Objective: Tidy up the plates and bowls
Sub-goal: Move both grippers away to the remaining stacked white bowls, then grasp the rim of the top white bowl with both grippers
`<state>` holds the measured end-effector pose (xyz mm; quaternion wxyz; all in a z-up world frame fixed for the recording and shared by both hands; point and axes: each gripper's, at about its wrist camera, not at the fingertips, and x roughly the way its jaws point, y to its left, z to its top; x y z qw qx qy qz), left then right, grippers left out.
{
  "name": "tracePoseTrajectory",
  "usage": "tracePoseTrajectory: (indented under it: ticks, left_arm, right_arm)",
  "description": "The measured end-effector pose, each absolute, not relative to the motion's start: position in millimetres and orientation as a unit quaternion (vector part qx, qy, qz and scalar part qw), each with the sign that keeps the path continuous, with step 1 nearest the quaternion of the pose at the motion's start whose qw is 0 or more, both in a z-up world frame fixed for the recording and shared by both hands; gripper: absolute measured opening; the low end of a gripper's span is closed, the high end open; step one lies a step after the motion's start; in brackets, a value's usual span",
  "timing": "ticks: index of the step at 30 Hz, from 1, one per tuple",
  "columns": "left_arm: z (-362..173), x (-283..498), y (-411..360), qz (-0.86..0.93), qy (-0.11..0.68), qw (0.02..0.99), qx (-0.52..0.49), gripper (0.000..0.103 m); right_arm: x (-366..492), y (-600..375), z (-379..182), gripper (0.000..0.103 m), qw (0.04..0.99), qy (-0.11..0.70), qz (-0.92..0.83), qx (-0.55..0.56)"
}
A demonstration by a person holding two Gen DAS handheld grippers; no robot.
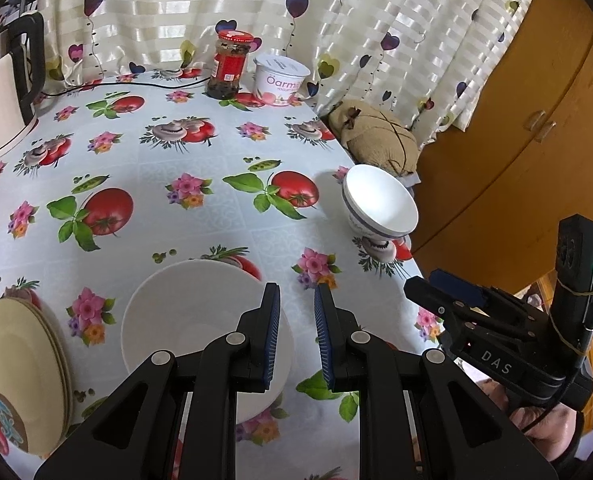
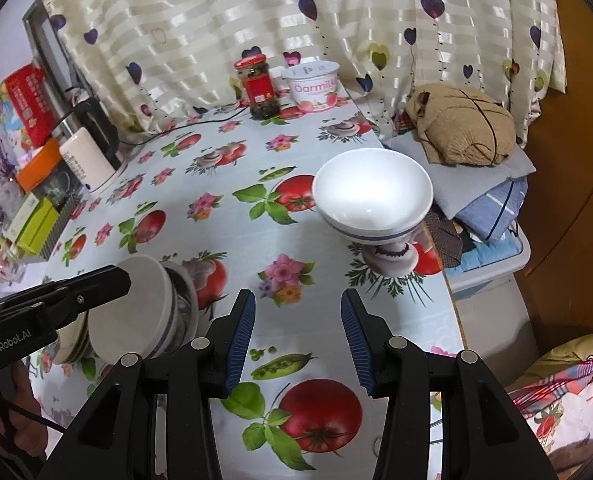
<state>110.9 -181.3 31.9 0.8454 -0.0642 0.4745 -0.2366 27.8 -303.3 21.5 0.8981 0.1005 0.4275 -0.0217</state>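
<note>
Both cams sit on the claws, angled steeply down over the surface (image 1: 200,184), facing the curtain (image 1: 224,8). Left cam hangs close over the big bowl (image 1: 184,312), w/ the right claw (image 1: 420,292) at its right edge. Right cam is nearer the footed bowl (image 2: 372,196). Both share that bowl, the jar (image 2: 258,88) & tub (image 2: 316,84) beyond it.

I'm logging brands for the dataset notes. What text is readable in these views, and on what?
"Oarmil" (cut off): white tub by the curtain.
"DAS": right tool, on its body.
"GenRobot.AI": left tool, on its body.
Red jar label, red box, kettle markings: too small or blurred.
</note>
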Motion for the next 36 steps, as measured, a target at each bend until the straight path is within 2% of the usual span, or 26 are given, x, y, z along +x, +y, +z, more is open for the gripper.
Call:
tracePoseTrajectory:
  ticks: [36]
  left_arm:
    - [20.6,179.5,-257.3,-0.274,0.500,0.818,-0.070,0.020]
  right_arm:
    - [59.3,-361.3,13.6,0.044,0.895,0.425,-0.072,0.114]
